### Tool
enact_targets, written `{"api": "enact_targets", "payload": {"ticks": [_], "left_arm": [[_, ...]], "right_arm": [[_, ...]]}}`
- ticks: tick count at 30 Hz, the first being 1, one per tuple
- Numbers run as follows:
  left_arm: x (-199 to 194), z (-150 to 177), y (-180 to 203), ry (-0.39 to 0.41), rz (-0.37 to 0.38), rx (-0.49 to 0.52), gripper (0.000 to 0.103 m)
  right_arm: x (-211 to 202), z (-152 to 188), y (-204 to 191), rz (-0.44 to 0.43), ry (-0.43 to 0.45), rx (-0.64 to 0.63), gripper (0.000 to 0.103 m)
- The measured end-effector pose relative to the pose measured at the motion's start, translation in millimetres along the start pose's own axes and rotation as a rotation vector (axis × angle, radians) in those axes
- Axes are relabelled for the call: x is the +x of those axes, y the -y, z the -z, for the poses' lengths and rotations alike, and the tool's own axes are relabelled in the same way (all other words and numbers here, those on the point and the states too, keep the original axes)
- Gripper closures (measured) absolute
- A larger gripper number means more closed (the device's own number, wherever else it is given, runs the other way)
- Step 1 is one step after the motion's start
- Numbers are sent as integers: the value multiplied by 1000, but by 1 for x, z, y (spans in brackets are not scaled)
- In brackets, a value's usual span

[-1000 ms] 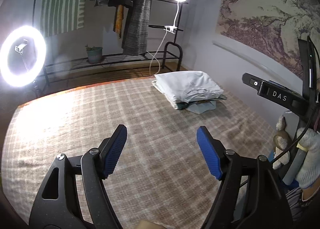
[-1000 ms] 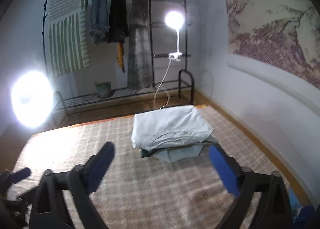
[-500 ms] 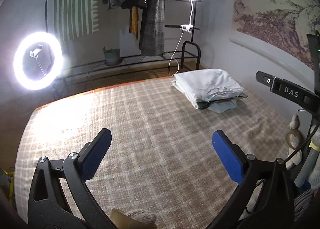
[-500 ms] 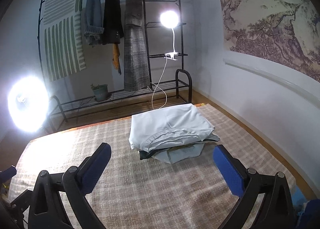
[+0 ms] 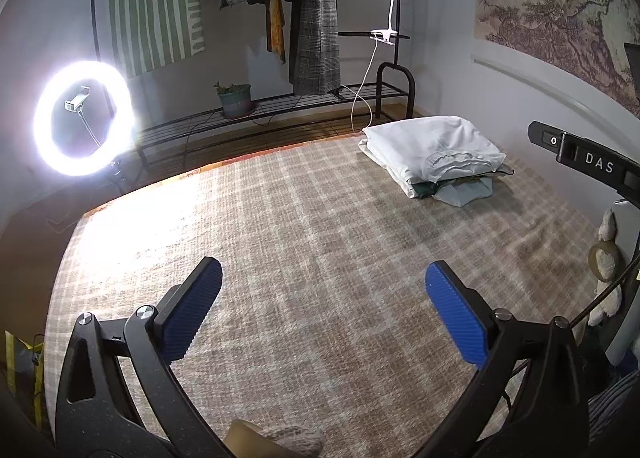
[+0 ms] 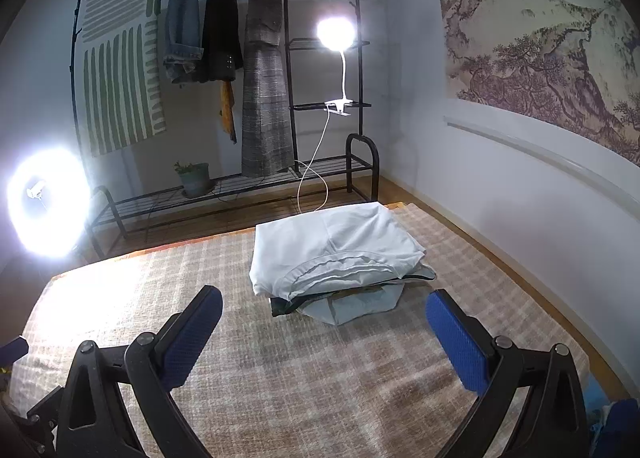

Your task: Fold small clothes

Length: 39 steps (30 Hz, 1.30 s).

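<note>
Folded clothes stack (image 6: 336, 254) on plaid mat (image 6: 280, 358), ahead of right gripper (image 6: 324, 330), jaws wide apart, empty. Left gripper (image 5: 322, 302) jaws just opened wide, empty; stack far right.

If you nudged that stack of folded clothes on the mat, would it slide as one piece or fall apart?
The stack would probably shear apart: its layers sit unevenly, the lower ones poking out past the white top piece. Being soft cloth, it would likely sag and unfold if lifted by one edge. The woven mat looks rough, so the bottom piece may drag.

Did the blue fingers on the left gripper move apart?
Yes. The left gripper has just been opening: its blue ribbed fingers now stand wider over the checked beige blanket, with nothing between them.
</note>
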<state>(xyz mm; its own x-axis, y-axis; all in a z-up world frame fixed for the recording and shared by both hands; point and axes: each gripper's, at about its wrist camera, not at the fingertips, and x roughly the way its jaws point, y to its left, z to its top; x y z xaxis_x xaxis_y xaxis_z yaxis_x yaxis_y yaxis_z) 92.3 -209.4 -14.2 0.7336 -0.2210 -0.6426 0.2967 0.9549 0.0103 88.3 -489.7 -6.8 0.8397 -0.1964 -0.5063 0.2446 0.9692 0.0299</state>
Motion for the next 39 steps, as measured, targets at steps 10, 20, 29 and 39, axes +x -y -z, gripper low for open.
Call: {"api": "enact_targets", "payload": {"ticks": [10, 20, 29, 39], "left_arm": [[0, 1, -2, -5, 6, -10, 0], [-1, 2, -1, -6, 5, -12, 0], [-1, 1, -2, -5, 6, -13, 0], [-1, 1, -1, -5, 5, -15, 0]], "right_arm": [[3, 1, -1, -2, -11, 2, 0], [3, 3, -1, -4, -17, 2, 0], [5, 4, -2, -6, -19, 3, 0], [8, 4, -2, -10, -22, -4, 0]]}}
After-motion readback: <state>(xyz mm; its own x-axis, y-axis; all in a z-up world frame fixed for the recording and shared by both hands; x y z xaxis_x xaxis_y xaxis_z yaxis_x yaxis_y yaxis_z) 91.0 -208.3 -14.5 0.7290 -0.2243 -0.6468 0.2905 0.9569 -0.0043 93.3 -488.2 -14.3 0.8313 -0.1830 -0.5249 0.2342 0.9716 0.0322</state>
